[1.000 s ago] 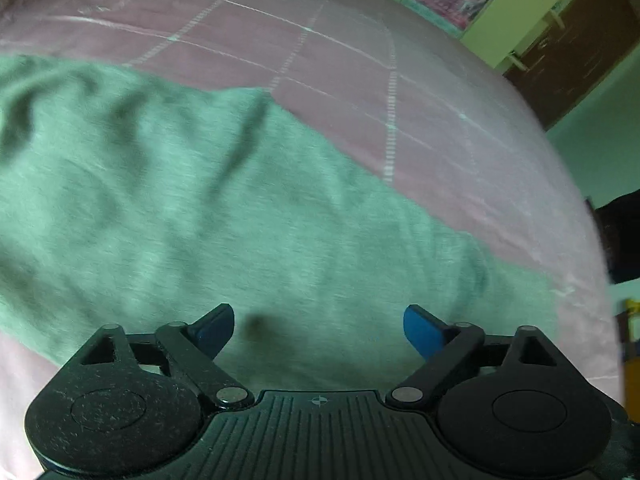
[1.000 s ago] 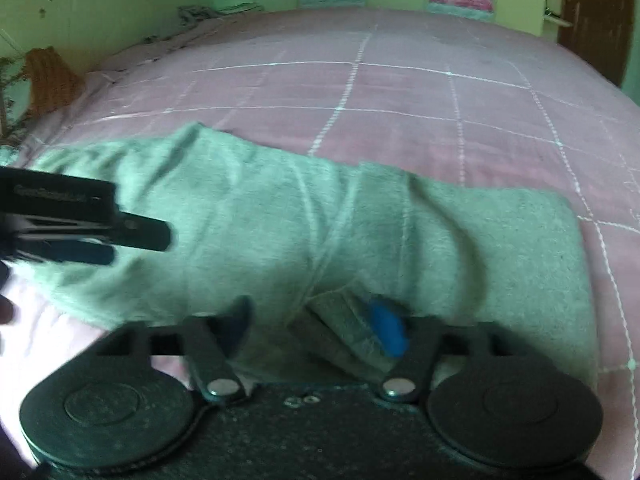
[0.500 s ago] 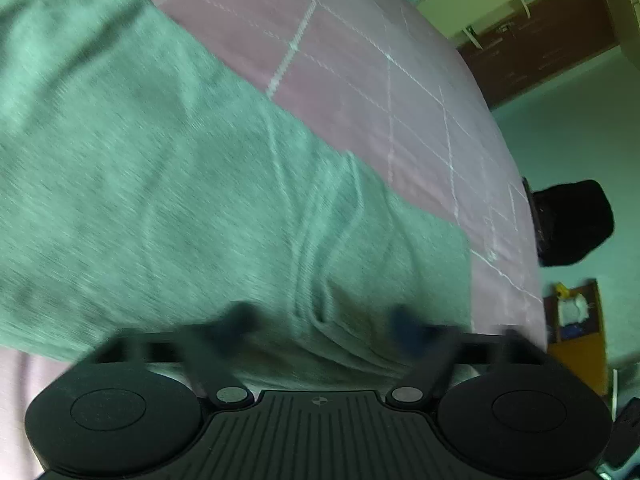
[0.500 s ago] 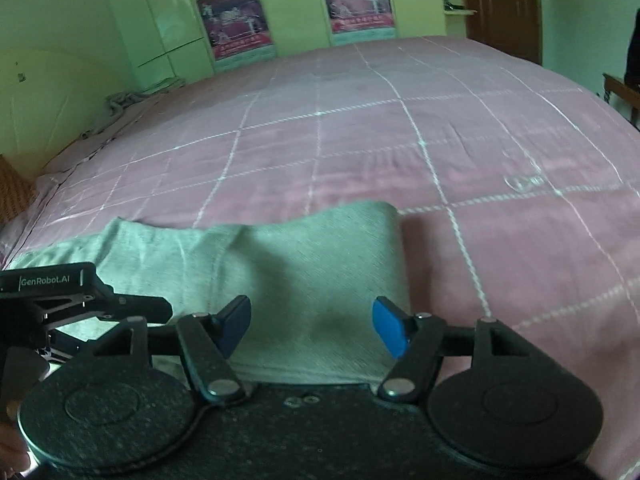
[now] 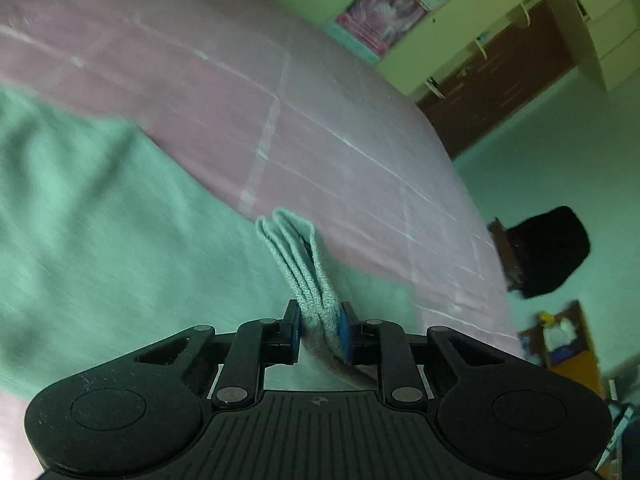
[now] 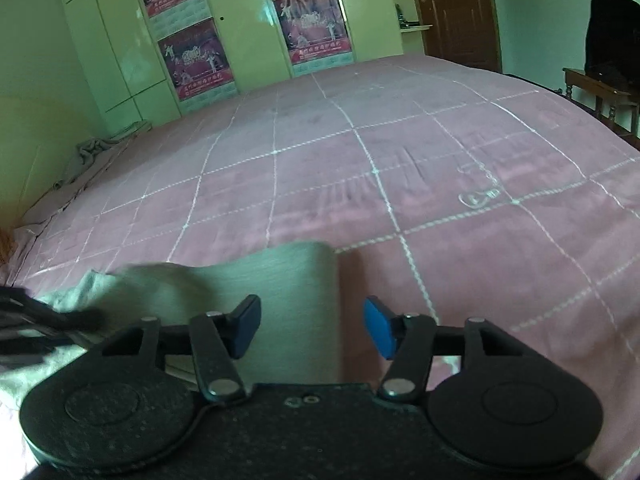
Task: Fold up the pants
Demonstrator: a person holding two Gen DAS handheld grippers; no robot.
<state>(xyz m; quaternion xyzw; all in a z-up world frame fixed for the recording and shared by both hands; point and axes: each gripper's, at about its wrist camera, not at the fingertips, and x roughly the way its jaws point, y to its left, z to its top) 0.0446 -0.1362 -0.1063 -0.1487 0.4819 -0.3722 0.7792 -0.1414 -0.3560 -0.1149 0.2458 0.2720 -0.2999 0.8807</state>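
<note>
the pants [image 5: 100, 240] lie flat on the pink bedspread [image 5: 320, 128]. the left gripper [image 5: 319, 330] is pinched tight on a bunched edge of them, while the right gripper [image 6: 312, 326] hangs wide open over their far end, holding nothing.

A pink bedspread [image 6: 400, 168] with white grid lines covers the bed; posters [image 6: 312, 28] hang on pale green wardrobe doors [image 6: 248, 20]; a brown door [image 6: 456, 12] stands beside; a black chair [image 5: 548, 252] sits near the bed.
</note>
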